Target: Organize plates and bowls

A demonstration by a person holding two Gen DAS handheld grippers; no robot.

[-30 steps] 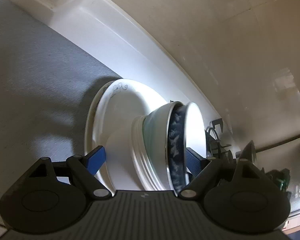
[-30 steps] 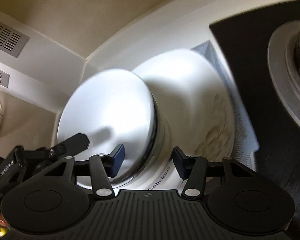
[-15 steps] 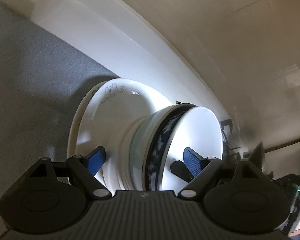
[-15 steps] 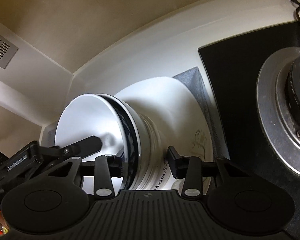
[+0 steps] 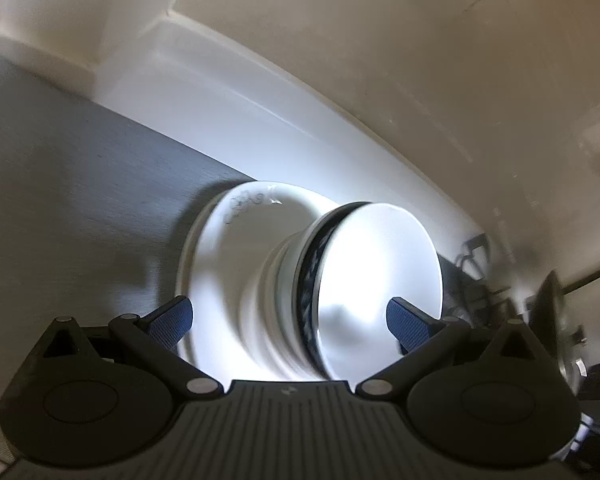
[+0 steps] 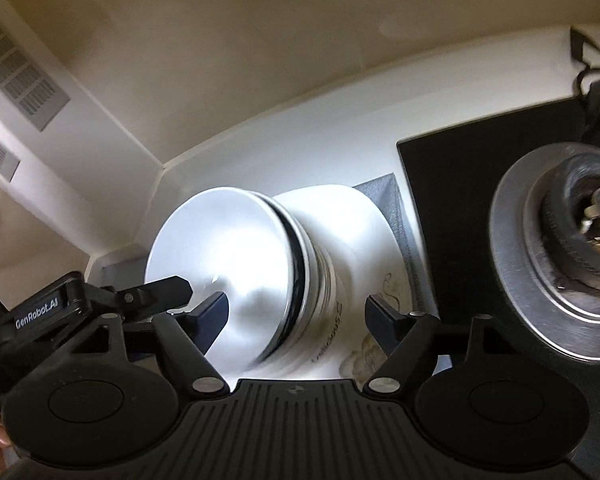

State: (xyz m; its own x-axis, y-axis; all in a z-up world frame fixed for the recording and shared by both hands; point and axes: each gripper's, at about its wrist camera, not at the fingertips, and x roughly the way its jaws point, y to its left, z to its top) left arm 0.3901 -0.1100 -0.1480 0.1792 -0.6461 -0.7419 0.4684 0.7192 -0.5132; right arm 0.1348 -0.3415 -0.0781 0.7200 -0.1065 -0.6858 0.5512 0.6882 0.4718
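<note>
A stack of nested bowls (image 5: 340, 292) stands on a large white plate (image 5: 243, 232) on a grey mat (image 5: 79, 184). The top bowl (image 6: 223, 264) is white; one under it has a dark blue pattern. My left gripper (image 5: 289, 320) is open, its blue pads either side of the stack, not touching. My right gripper (image 6: 295, 320) is open too, jaws spread around the bowls and the plate (image 6: 360, 232). The other gripper's finger (image 6: 155, 292) shows at the white bowl's left rim.
A black hob (image 6: 452, 200) with a metal burner (image 6: 568, 264) lies right of the plate. The white counter (image 5: 235, 92) meets a tiled wall (image 5: 380, 40) behind. A dark wire rack (image 5: 476, 264) sits past the bowls.
Both grippers have pulled back a little and their jaws stand wider apart. The bowl stack stays on the plate.
</note>
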